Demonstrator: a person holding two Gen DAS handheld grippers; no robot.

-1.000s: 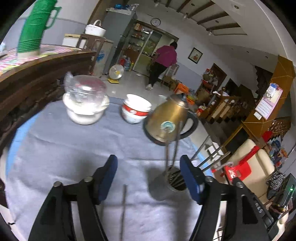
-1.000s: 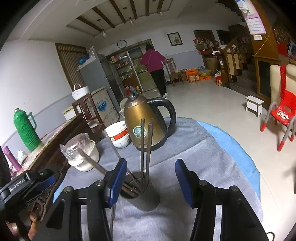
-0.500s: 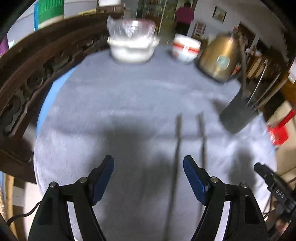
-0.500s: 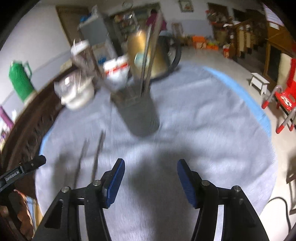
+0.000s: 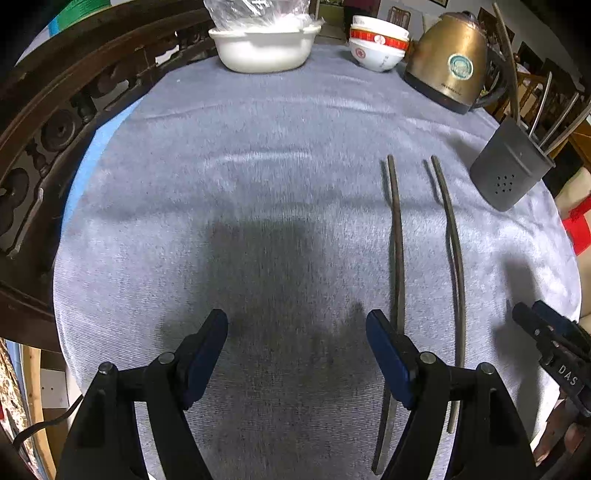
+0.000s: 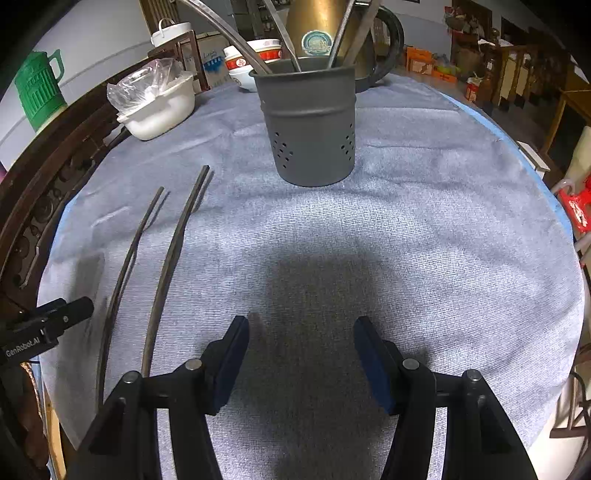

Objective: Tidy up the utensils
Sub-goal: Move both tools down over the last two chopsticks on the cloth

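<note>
Both cameras have tipped down since a second ago, when they looked across the room; now the grey tablecloth fills the view and the blur is gone; the grey utensil holder stands upright with metal utensils in it; two dark chopsticks lie side by side on the cloth just left of the holder; left gripper hovers spread and empty left of the chopsticks; right gripper hangs spread, short of the holder.

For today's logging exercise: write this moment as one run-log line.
left tongs: open, empty | right tongs: open, empty | two chopsticks: flat on cloth, apart | holder: upright, utensils inside
</note>
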